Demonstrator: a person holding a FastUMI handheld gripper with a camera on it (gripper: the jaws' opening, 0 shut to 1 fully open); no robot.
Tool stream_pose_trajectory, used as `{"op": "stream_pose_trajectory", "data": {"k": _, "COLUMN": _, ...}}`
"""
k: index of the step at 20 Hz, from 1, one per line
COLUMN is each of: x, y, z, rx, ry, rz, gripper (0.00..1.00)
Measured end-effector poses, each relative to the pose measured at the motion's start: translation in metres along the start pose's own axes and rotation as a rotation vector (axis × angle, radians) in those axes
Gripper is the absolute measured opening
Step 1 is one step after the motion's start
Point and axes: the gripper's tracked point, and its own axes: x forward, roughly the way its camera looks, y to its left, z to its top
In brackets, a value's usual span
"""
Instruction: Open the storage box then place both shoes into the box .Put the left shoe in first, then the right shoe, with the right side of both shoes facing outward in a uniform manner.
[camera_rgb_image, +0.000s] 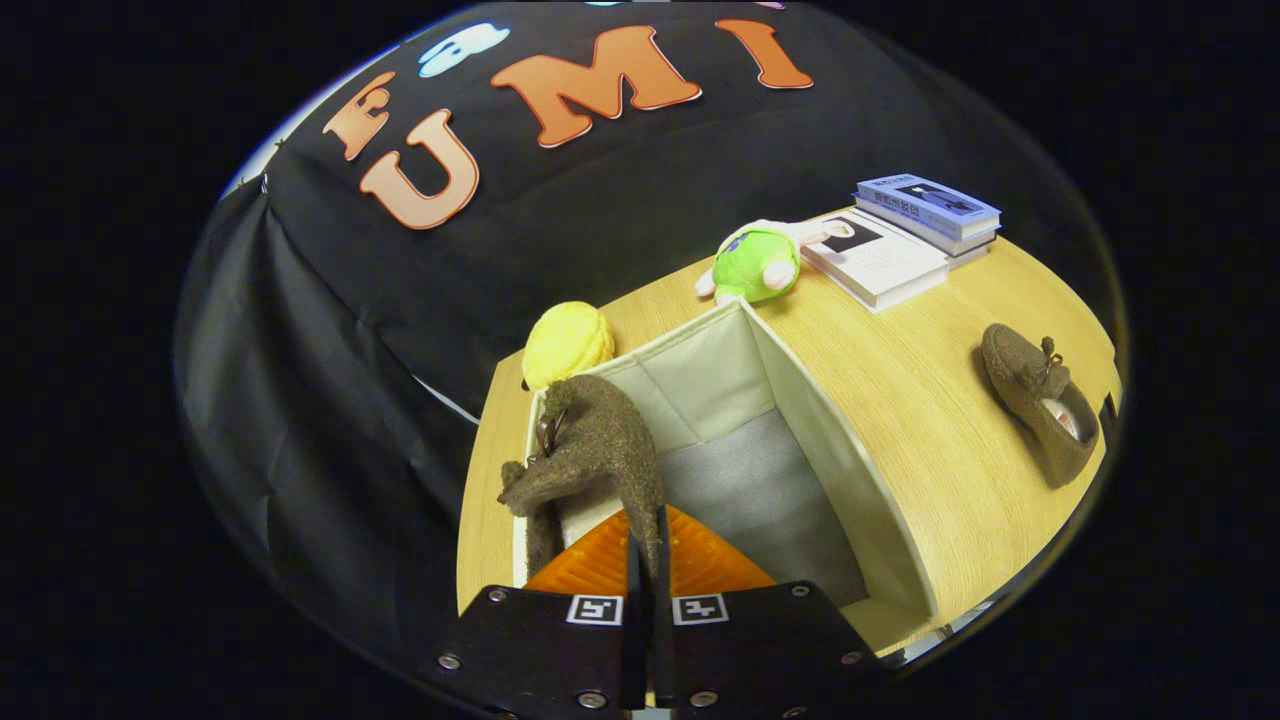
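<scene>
Gripper view, items as I log them:

1. Jaws: closed almost together, both fingers pressing a thin edge of the held shoe. I hold that brown fuzzy shoe aloft over the near left corner of the box, tilted, with part of it drooping toward the left wall.

2. Box: open, pale fabric walls, grey floor bare beyond the fingers. It stands on the counter, just ahead of the jaws.

3. Second shoe: same brown kind, lying on the counter to the right of the box, well apart from it, opening showing.

4. Yellow toy: round, touching or just behind the far left corner of the box; I cannot tell which.

5. Green toy: plush, beyond the far corner of the box, beside the books.

6. Books: a white one lying flat, with a blue stack just behind it, at the far end of the counter.
</scene>
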Motion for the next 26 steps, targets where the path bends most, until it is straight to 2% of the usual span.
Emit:
{"op": "stream_pose_trajectory", "data": {"k": 3, "x": 0.006, "y": 0.000, "z": -0.005, "rx": -0.008, "ry": 0.022, "rz": 0.002, "gripper": 0.04}}
{"op": "stream_pose_trajectory", "data": {"k": 4, "x": 0.005, "y": 0.001, "z": -0.007, "rx": -0.001, "ry": 0.036, "rz": 0.015, "gripper": 0.08}}
{"op": "stream_pose_trajectory", "data": {"k": 5, "x": 0.003, "y": 0.000, "z": -0.004, "rx": 0.014, "ry": 0.030, "rz": 0.019, "gripper": 0.22}}
{"op": "stream_pose_trajectory", "data": {"k": 7, "x": 0.000, "y": -0.010, "z": 0.007, "rx": 0.031, "ry": 0.004, "rz": 0.005, "gripper": 0.61}}
{"op": "stream_pose_trajectory", "data": {"k": 9, "x": -0.006, "y": -0.015, "z": 0.016, "rx": 0.014, "ry": -0.011, "rz": 0.008, "gripper": 0.89}}
{"op": "stream_pose_trajectory", "data": {"k": 11, "x": -0.012, "y": -0.022, "z": 0.028, "rx": -0.001, "ry": -0.038, "rz": 0.021, "gripper": 0.98}}
{"op": "stream_pose_trajectory", "data": {"k": 16, "x": -0.034, "y": -0.061, "z": 0.067, "rx": 0.002, "ry": -0.129, "rz": -0.009, "gripper": 0.98}}
{"op": "stream_pose_trajectory", "data": {"k": 21, "x": -0.051, "y": -0.126, "z": 0.095, "rx": 0.041, "ry": -0.174, "rz": -0.071, "gripper": 0.98}}
{"op": "stream_pose_trajectory", "data": {"k": 26, "x": -0.067, "y": -0.205, "z": 0.111, "rx": 0.005, "ry": -0.197, "rz": -0.160, "gripper": 0.98}}
